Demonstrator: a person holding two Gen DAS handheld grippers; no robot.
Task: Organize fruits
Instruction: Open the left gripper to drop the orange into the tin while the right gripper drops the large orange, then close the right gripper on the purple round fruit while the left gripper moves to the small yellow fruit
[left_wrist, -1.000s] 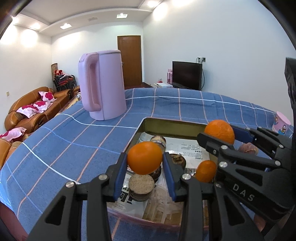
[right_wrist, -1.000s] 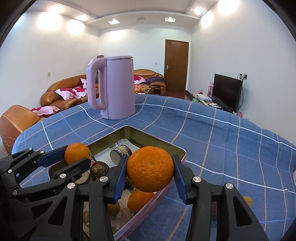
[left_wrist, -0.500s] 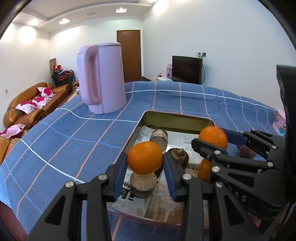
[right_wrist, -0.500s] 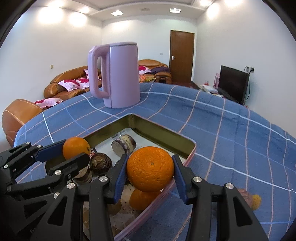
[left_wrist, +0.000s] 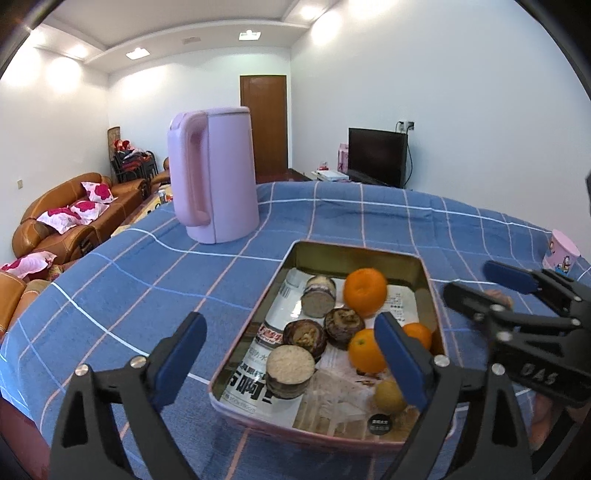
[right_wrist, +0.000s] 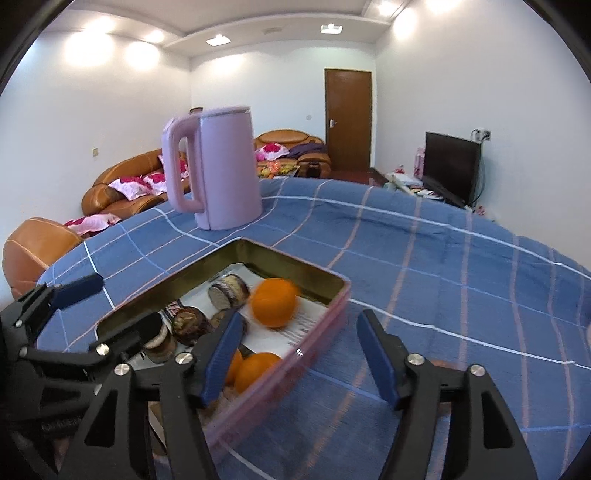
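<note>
Left wrist view: the left tongs (left_wrist: 291, 354) are spread wide and hold nothing, above the near edge of the tray (left_wrist: 354, 248) on the table (left_wrist: 122, 280). Three oranges (left_wrist: 365, 292) lie inside, gathered with brown round pieces (left_wrist: 290, 371).

Right wrist view: the right tongs (right_wrist: 301, 356) are also spread and empty, over the tray rim; one orange looks blurred.

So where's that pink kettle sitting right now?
The pink kettle stands upright on the blue checked tablecloth, beyond the tray's far left corner in both views.
</note>
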